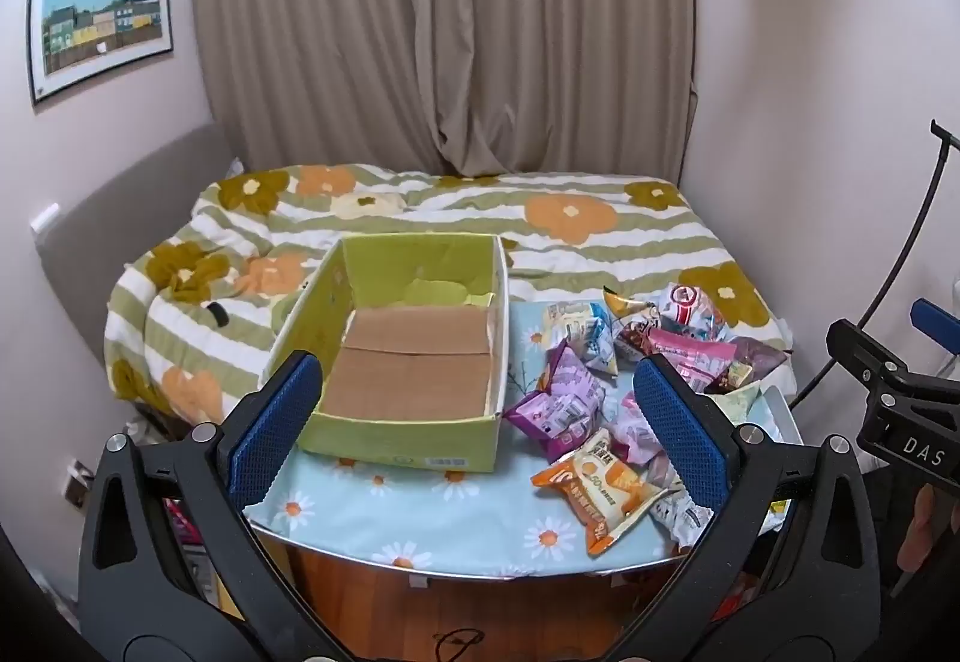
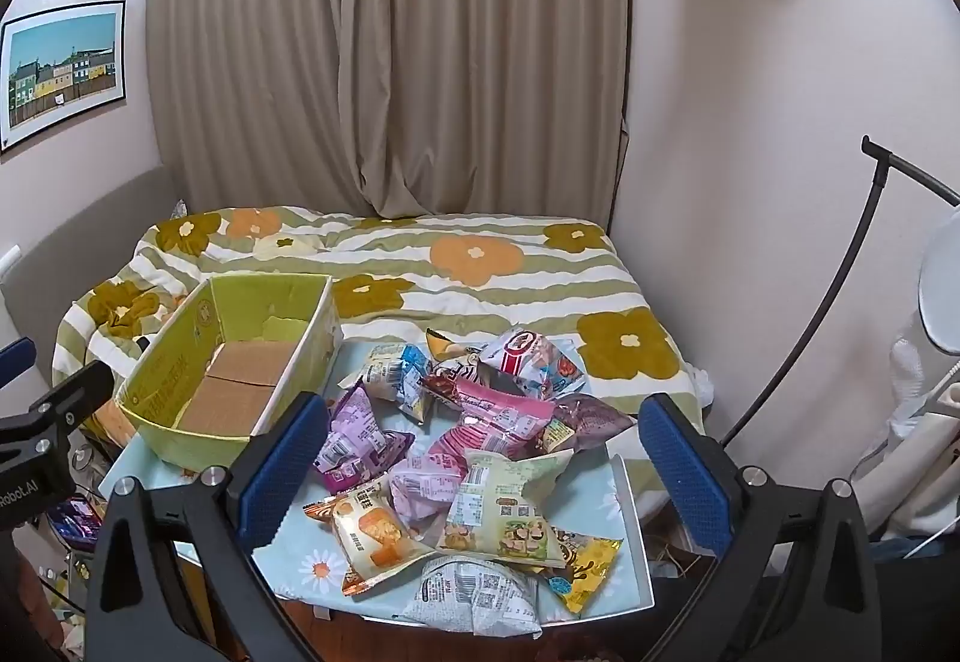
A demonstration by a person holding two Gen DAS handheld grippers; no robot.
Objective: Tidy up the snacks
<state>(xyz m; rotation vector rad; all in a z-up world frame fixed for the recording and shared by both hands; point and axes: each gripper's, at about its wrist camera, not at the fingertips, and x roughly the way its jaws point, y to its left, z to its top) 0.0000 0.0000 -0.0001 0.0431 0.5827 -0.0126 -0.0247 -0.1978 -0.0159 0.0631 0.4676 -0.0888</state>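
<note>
Both claws, left (image 1: 474, 422) and right (image 2: 486, 458), gaping and empty; snacks (image 2: 468, 458) heaped on table's (image 1: 432, 524) right half beside empty box (image 1: 414, 362); slick overlapping bags risk double-pick or slip off front edge.

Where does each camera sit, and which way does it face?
Left wrist: on the left tongs, tilted down at the box; its own open blue pads and the right tongs at the right edge show.
Right wrist: on the right tongs, tilted down at the snacks; its own open pads show.
Shared: box, snacks, bed, curtain.
</note>
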